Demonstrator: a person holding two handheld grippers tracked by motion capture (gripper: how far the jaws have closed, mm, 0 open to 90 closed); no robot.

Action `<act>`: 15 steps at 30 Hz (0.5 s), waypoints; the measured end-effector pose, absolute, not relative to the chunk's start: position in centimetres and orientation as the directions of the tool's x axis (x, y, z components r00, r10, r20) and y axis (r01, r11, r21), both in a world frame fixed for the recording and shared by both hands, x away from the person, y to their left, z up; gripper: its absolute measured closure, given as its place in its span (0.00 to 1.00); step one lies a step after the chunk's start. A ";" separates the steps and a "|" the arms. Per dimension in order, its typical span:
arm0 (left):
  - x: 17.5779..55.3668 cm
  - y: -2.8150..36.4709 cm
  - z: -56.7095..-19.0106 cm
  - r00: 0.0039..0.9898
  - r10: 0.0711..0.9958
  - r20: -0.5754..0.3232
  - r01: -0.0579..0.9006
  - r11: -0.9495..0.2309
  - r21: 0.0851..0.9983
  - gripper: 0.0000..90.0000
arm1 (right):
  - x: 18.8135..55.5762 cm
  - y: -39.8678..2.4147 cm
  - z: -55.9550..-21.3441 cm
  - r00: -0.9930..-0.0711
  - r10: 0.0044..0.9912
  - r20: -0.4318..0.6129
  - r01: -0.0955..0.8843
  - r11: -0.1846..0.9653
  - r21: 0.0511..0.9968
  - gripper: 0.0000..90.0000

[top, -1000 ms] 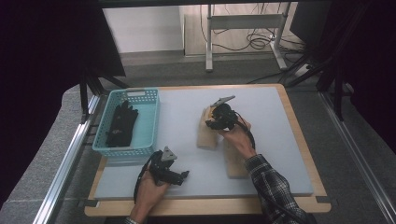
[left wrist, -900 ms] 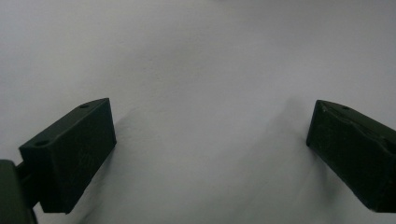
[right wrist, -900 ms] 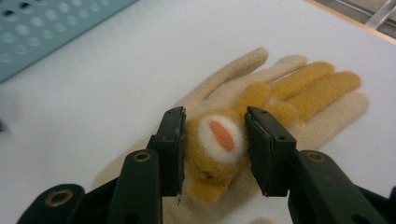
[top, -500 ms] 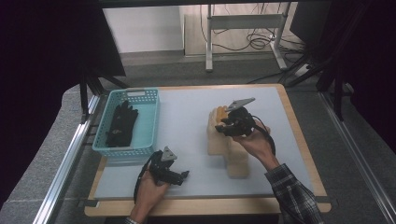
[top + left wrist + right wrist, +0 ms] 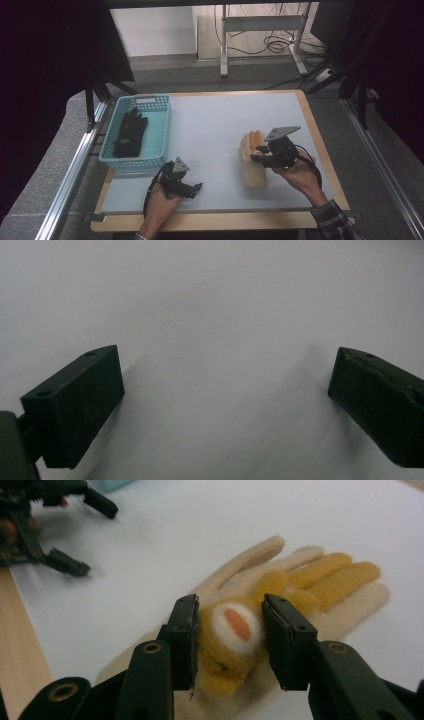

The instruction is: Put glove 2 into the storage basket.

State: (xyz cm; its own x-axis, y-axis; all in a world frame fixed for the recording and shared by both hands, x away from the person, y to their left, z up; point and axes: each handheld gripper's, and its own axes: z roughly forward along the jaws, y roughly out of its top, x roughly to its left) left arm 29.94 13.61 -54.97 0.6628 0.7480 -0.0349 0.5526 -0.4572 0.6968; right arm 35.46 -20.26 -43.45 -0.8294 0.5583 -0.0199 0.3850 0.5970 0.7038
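A pale worktop (image 5: 210, 125) is set in a dim room, with a blue basket (image 5: 155, 145) holding a black glove (image 5: 129, 132) at its left edge. The orange glove (image 5: 240, 640) lying on the cream glove (image 5: 345, 615) is pinched by the right claw (image 5: 230, 635), apparently for lifting off. The left claw (image 5: 225, 405) is held spread over bare worktop, with open room kept between the hands.
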 end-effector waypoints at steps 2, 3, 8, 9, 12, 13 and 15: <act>29.9 13.6 -55.0 0.663 0.748 -0.035 0.553 -0.457 0.697 0.02 | 35.7 -20.5 -44.5 -0.829 0.560 -0.009 0.398 0.600 0.694 0.65; 29.9 13.6 -55.0 0.663 0.748 -0.035 0.553 -0.457 0.697 0.02 | 35.9 -20.5 -45.0 -0.828 0.561 -0.005 0.405 0.603 0.687 0.65; 29.9 13.6 -55.0 0.663 0.748 -0.035 0.553 -0.458 0.697 0.02 | 36.6 -20.2 -46.8 -0.834 0.551 -0.018 0.392 0.616 0.683 0.64; 29.9 13.6 -55.0 0.663 0.748 -0.035 0.553 -0.458 0.697 0.02 | 36.7 -20.2 -47.1 -0.836 0.548 -0.025 0.387 0.621 0.682 0.63; 29.9 13.6 -55.0 0.663 0.748 -0.035 0.553 -0.458 0.696 0.02 | 36.9 -20.0 -47.7 -0.835 0.549 -0.043 0.384 0.636 0.670 0.59; 29.9 13.6 -55.0 0.663 0.748 -0.035 0.553 -0.458 0.697 0.02 | 36.8 -20.0 -47.8 -0.834 0.551 -0.038 0.388 0.634 0.669 0.57; 29.9 13.6 -55.0 0.663 0.748 -0.035 0.553 -0.458 0.697 0.02 | 36.7 -20.2 -47.5 -0.831 0.555 -0.042 0.383 0.626 0.679 0.52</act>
State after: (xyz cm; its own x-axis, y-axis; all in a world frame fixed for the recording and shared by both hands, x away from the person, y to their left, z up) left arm 29.94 13.61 -54.97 0.6631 0.7477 -0.0347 0.5526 -0.4577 0.6965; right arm 36.72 -20.21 -47.54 -0.8311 0.5545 -0.0418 0.3833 0.6257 0.6793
